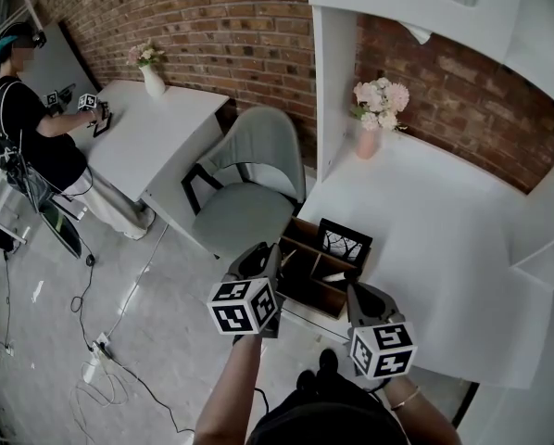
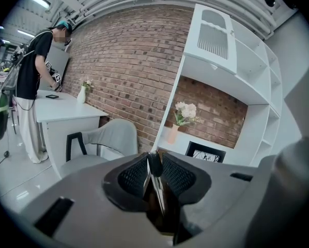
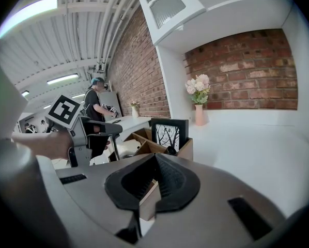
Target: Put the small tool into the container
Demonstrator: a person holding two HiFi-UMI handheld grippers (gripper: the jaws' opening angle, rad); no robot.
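Note:
A wooden container [image 1: 307, 276] with open compartments stands at the front left corner of the white desk [image 1: 425, 248]; a black picture frame [image 1: 344, 241] leans in its far side. My left gripper [image 1: 270, 260] hovers over the container's left edge, shut on the small tool [image 2: 154, 164], a thin rod with a rounded black end. In the right gripper view the tool [image 3: 114, 146] hangs down beside the container [image 3: 144, 141]. My right gripper [image 3: 155, 159] is shut with nothing in it, just right of the container at the desk's front edge [image 1: 354, 297].
A grey chair [image 1: 245, 188] stands left of the desk. A pink vase of flowers [image 1: 370, 137] sits at the desk's back, under white shelves. A person [image 1: 27, 109] works at another white table [image 1: 157, 128] far left. Cables [image 1: 101, 360] lie on the floor.

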